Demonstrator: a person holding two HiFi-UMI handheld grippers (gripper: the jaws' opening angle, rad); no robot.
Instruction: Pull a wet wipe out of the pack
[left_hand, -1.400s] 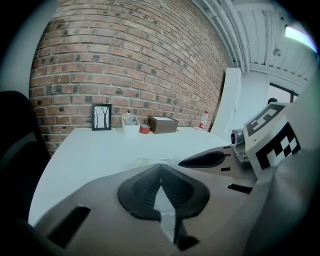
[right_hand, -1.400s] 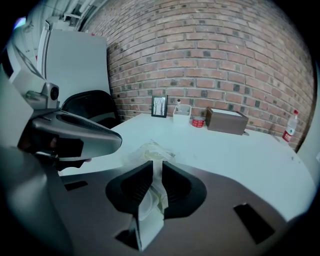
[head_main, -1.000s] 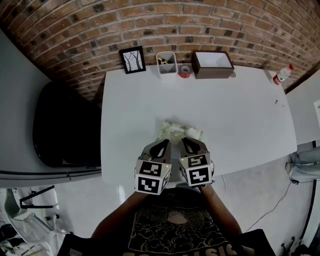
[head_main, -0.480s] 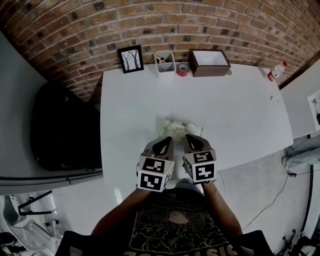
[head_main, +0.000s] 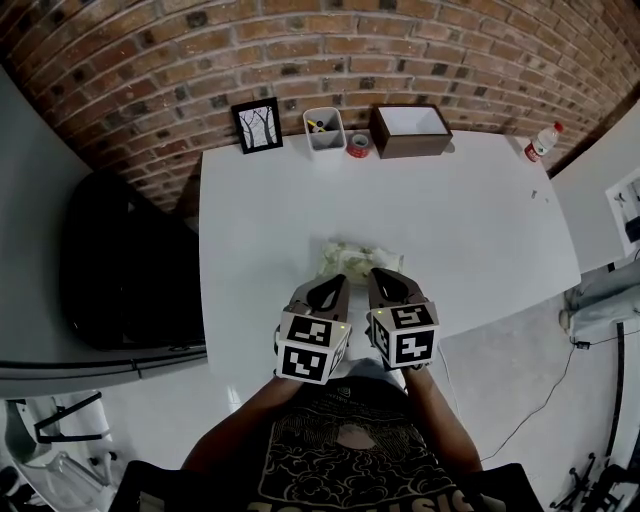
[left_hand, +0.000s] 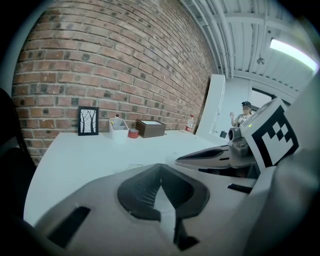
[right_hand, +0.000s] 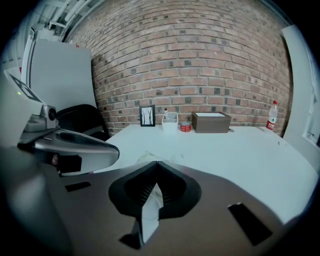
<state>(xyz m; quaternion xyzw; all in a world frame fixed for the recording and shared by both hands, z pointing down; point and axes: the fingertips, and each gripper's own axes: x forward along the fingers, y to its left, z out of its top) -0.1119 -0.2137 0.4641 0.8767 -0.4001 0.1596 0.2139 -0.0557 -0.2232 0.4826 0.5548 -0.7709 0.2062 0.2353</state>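
Pack (head_main: 353, 256) lies crumpled mid-bench (head_main: 470, 220) toward the near edge, just beyond both tips. Left gripper (head_main: 329, 287) and right gripper (head_main: 378, 281) both have jaws together, and I see nothing surely held. I judge the pack light, soft and slick, the wipe limp and tearable: pin the pack, pinch a wipe fold at the opening

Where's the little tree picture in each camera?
Head view: picture at the far edge of the table, upper left.
Left gripper view: picture left of centre, mid-height.
Right gripper view: picture just left of centre.
Landmark: the white cup stands just right of it in all three.
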